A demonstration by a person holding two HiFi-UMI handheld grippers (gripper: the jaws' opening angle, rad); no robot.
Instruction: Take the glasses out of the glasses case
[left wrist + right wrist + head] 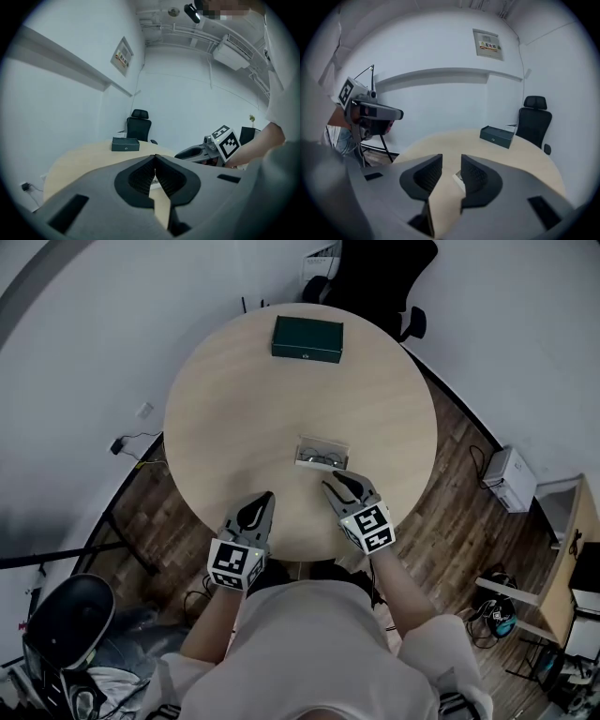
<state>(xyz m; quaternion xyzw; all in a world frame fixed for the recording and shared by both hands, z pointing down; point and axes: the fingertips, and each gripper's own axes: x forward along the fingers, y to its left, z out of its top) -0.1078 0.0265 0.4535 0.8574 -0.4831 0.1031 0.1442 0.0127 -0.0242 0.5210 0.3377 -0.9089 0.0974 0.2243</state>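
One small pale open case [322, 454] lies just beyond the right gripper's [335, 481] fingertips, with dark glasses [324, 461] inside it. That gripper angles inward toward the case and tilts down; its fingers stand apart, gripping nothing. The left gripper [266, 497] is beside it with fingers together, empty, over the table's [234, 381] near edge. A green box [307, 338] sits far ahead.
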